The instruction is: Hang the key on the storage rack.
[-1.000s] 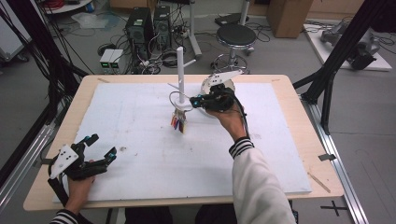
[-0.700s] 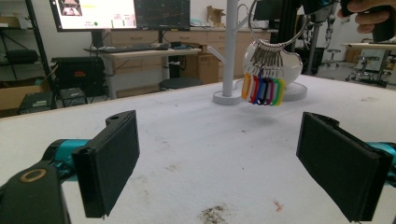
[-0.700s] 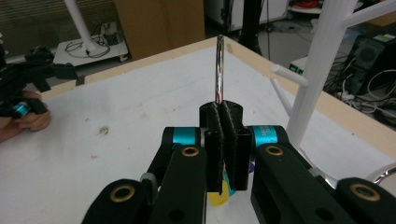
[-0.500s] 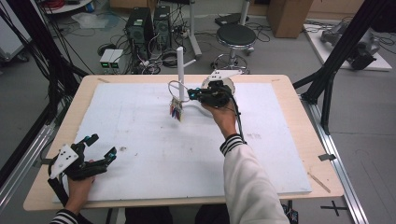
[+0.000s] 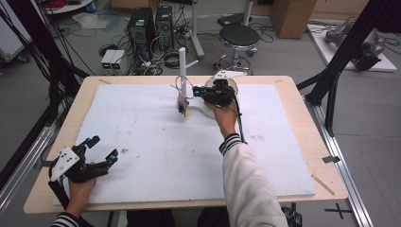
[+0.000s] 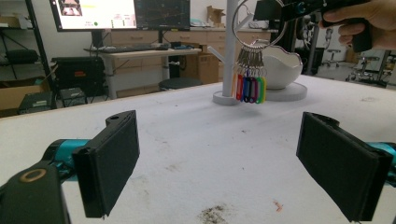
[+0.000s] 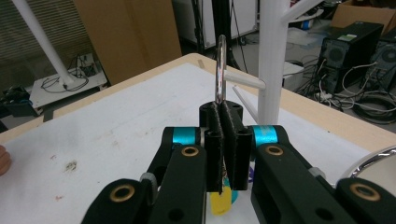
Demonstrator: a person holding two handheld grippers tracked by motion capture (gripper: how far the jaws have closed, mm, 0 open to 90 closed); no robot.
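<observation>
A large metal key ring with several coloured tags hangs from my right gripper, which is shut on the ring just right of the white peg stand. In the right gripper view the ring rises from between the closed jaws, close to the stand's post and a short peg. The left gripper view has the tags dangling in front of the stand. My left gripper rests open at the table's near left corner, holding nothing.
A white bowl sits on a round base right behind the stand. The white mat covers most of the wooden table, with a dirt smudge near the left gripper. Computers and a stool stand on the floor beyond.
The right gripper has carried the key ring away from the person and to the left, up close to the peg stand. The left gripper has stayed put.
</observation>
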